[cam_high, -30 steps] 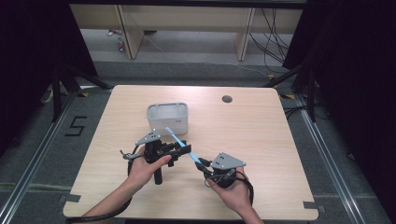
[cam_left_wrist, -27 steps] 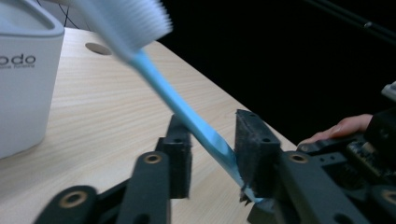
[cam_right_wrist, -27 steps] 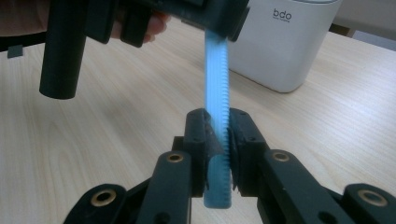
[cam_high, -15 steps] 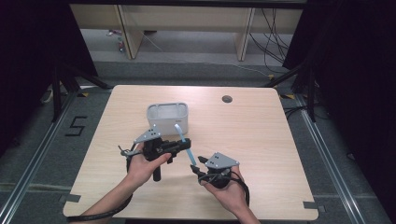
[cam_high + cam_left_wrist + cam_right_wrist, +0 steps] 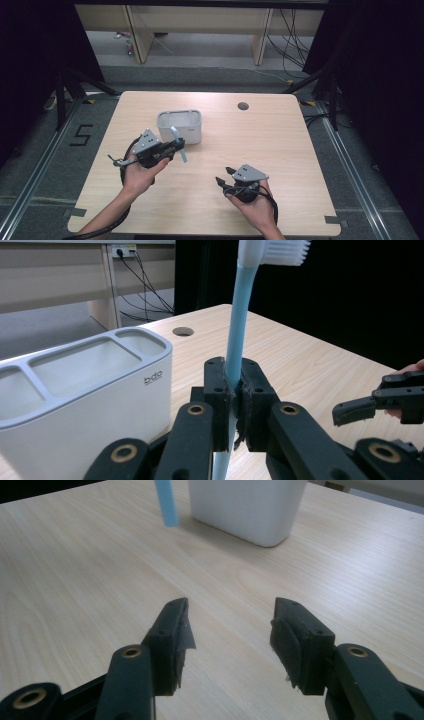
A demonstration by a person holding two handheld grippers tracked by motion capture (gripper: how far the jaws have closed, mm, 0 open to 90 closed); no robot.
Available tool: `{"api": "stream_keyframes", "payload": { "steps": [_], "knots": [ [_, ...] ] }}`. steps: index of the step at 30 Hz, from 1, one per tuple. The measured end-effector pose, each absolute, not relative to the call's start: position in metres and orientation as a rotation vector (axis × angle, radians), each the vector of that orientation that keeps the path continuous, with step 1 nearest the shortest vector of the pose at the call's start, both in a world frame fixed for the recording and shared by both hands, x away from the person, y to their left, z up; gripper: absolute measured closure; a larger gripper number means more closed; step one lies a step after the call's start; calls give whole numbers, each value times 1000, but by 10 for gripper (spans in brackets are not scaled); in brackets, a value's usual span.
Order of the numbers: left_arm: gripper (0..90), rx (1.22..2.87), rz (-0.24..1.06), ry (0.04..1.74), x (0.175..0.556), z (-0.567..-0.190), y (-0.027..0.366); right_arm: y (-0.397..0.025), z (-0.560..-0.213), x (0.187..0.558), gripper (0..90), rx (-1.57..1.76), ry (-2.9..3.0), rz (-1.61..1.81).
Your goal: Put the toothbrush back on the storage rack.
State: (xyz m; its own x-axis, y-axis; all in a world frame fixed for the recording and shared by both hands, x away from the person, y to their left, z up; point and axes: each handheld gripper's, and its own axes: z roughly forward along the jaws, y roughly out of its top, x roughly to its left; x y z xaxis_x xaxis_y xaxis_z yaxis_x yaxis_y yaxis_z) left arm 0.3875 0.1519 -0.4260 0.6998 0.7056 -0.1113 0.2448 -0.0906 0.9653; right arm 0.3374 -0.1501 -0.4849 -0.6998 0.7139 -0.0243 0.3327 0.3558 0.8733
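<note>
Since a second ago the right gripper (image 5: 224,178) has let go of the light-blue plastic toothbrush (image 5: 235,345) and drawn back, its jaws wide and empty. Now the left gripper (image 5: 234,400) clamps the handle upright, beside the white three-compartment plastic holder (image 5: 180,126). White bristles show in the left gripper view; the high view gives the wooden table (image 5: 280,145).

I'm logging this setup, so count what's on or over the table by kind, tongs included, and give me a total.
Black two-jaw tongs: 2, left and right
Light blue plastic toothbrush with white bristles: 1, clamped in the left tongs
White plastic three-compartment holder: 1
Total: 4
</note>
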Motion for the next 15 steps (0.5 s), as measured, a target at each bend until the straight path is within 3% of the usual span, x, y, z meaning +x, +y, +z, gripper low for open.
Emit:
{"api": "stream_keyframes", "payload": {
  "steps": [15],
  "knots": [
    [835, 1669, 556, 817, 381, -420, 173, -168, -490, 337, 527, 979, 2149, 1310]
  ]
}}
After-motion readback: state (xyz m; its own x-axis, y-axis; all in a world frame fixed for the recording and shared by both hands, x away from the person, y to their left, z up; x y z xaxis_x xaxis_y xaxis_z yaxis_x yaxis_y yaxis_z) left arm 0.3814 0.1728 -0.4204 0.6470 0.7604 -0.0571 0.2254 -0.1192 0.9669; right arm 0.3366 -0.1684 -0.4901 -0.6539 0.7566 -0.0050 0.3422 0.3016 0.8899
